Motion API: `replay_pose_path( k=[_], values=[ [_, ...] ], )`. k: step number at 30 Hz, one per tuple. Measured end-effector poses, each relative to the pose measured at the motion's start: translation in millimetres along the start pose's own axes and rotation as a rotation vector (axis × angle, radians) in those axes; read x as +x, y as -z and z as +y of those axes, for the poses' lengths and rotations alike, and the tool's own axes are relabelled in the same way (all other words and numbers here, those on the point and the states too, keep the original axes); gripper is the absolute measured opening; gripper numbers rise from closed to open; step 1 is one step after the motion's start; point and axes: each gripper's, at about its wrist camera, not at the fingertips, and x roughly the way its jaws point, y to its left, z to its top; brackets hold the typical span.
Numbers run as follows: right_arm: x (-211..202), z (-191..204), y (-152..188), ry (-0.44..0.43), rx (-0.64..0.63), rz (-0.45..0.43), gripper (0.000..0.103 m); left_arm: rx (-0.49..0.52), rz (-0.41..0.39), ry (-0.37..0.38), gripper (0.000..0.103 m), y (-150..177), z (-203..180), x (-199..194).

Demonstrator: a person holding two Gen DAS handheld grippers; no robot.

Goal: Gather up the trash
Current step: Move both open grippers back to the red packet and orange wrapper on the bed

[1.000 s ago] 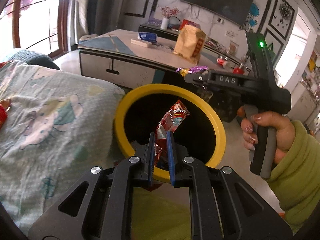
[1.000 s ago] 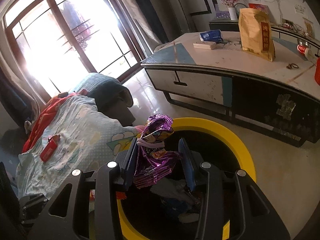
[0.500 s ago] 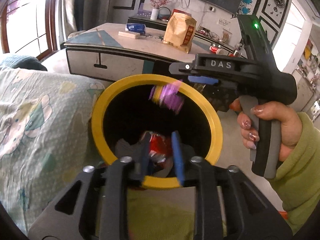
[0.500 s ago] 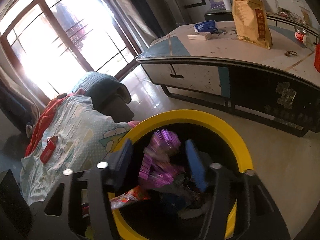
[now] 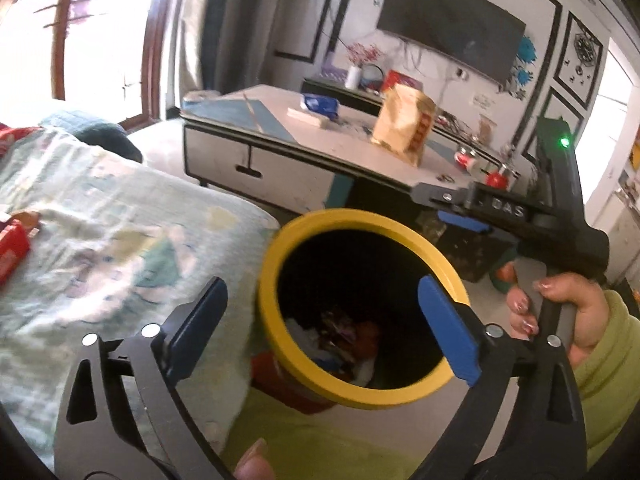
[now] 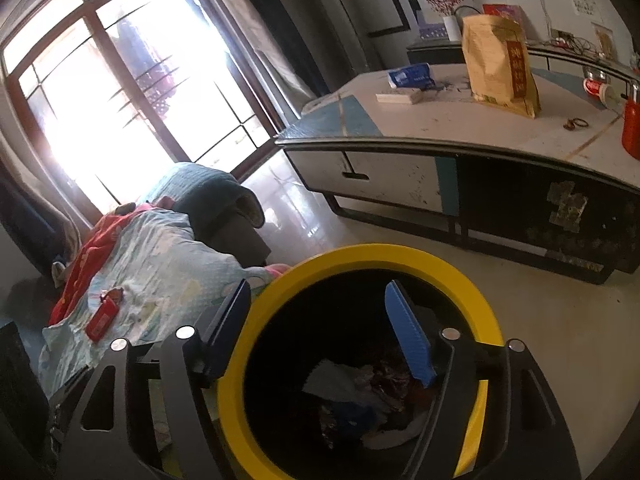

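Trash (image 6: 360,396) in yellow-rimmed bin (image 6: 460,272) | left claw (image 5: 324,320), right claw (image 6: 320,320) spread, empty

The left wrist camera is looking forward and down along its own spread fingers from close above the yellow-rimmed bin (image 5: 362,312), facing across the room toward the low table (image 5: 304,136) and the dark screen (image 5: 450,26) on the far wall. The right wrist camera is sitting nearer still to the bin (image 6: 360,256), peering almost straight into its mouth, and is facing the same table (image 6: 460,128) with the bright window (image 6: 132,92) off to its left. Both views are sharing the bin, the table, the tan paper bag (image 5: 404,128) (image 6: 500,64) and the patterned blanket (image 5: 100,216) (image 6: 160,264).
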Motion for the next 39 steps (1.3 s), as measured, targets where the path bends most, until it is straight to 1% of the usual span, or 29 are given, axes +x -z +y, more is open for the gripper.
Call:
replay_pose_path(
  k=[9,19,22,31,39],
  values=[
    [-3,38,1,-0.051,-0.054,-0.009,0.074,-0.037,-0.082,-0.105,0.091,-8,32,-28],
    [1,89,4,-0.112,-0.147,0.007,0.075,-0.087,-0.149,-0.205,0.092,-11,69,-58],
    [4,106,5,-0.133,-0.177,0.013,0.075,-0.122,-0.169,-0.234,0.092,-11,84,-67],
    [6,148,11,-0.181,-0.250,0.011,0.076,-0.193,-0.204,-0.296,0.092,-9,119,-90],
    [14,178,16,-0.223,-0.295,0.029,0.076,-0.244,-0.221,-0.341,0.092,-5,147,-106]
  ],
)
